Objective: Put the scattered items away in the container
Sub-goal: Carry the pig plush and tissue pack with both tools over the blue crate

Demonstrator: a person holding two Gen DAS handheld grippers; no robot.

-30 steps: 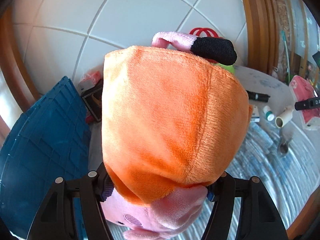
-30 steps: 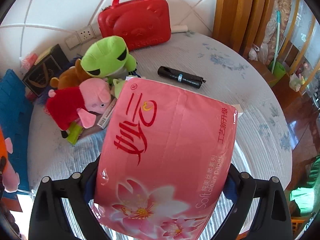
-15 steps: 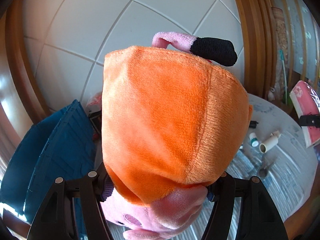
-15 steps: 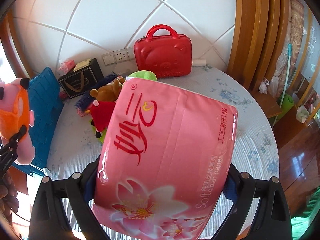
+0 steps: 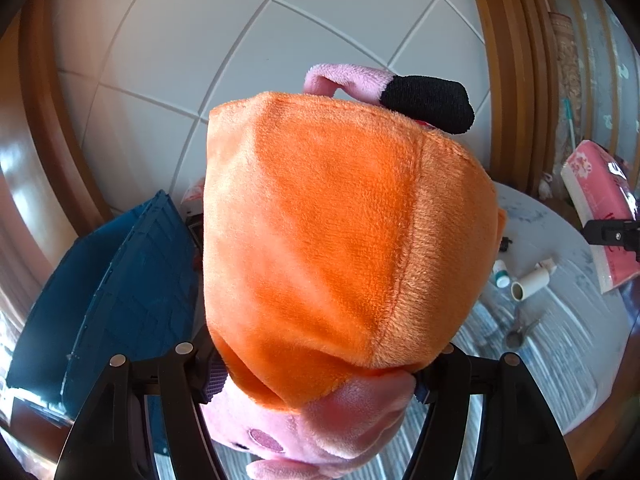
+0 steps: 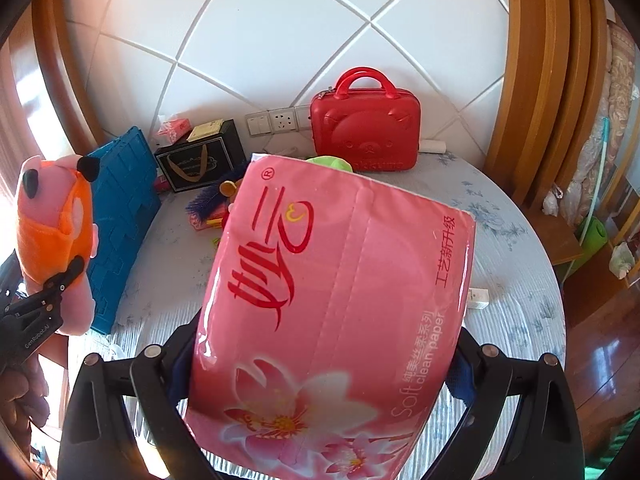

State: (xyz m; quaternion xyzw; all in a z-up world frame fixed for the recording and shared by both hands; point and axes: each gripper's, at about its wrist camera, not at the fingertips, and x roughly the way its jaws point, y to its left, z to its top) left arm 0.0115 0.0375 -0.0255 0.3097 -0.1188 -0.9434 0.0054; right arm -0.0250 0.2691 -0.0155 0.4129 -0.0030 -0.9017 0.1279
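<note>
My left gripper (image 5: 316, 376) is shut on a pink plush pig in an orange dress (image 5: 340, 232), held up in the air; it also shows in the right wrist view (image 6: 52, 236) at the far left. My right gripper (image 6: 320, 364) is shut on a pink pack of tissue paper (image 6: 340, 292), lifted above the round table (image 6: 516, 264). The pack also shows in the left wrist view (image 5: 596, 208) at the right edge. The blue crate (image 6: 120, 212) stands at the table's left edge, also in the left wrist view (image 5: 116, 280).
On the table are a red bear case (image 6: 366, 136), a black gift box (image 6: 200, 162), a green plush (image 6: 332, 162), a blue brush (image 6: 208, 198), a small white box (image 6: 478, 298). Small bottles (image 5: 528, 280) and a spoon (image 5: 518, 332) lie in the left wrist view.
Both grippers have risen and pulled back from the table with their loads. The table and crate now look farther off, and more wall shows.
</note>
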